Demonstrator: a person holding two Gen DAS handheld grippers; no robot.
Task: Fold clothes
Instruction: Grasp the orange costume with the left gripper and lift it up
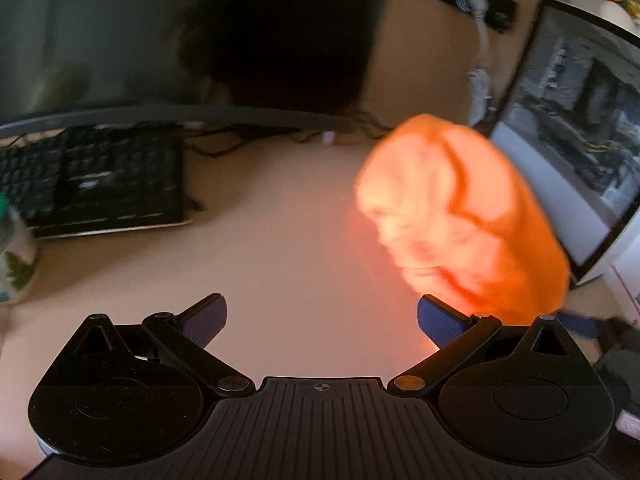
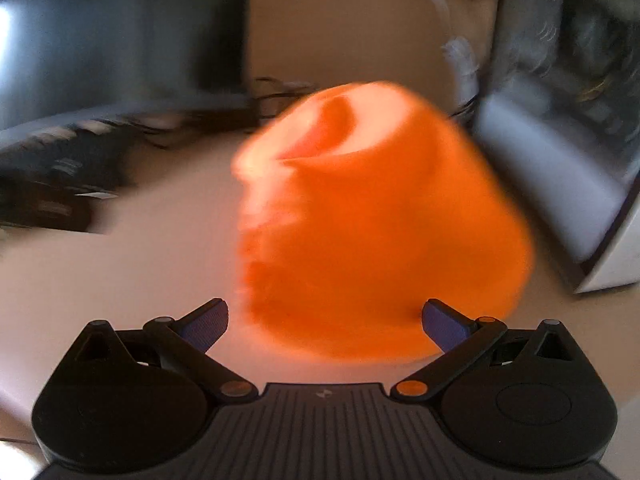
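Nearest, both views blur badly, the right wrist's worst. Left gripper (image 1: pixel 322 322) and right gripper (image 2: pixel 325 325) stand spread wide, grasping nothing. Bunched orange cloth (image 2: pixel 376 220) sits on the beige desk (image 1: pixel 280 240), just past the right gripper, contact unclear. Farther off: keyboard (image 1: pixel 96 184), monitor (image 1: pixel 576 128).

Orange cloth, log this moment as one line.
orange cloth: bunched on desk | left hand-held gripper: open, empty | right hand-held gripper: open, cloth ahead | fold: not visible

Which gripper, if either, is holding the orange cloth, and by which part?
Neither. The left gripper and right gripper are both open, and the orange cloth lies bunched on the desk, ungripped.
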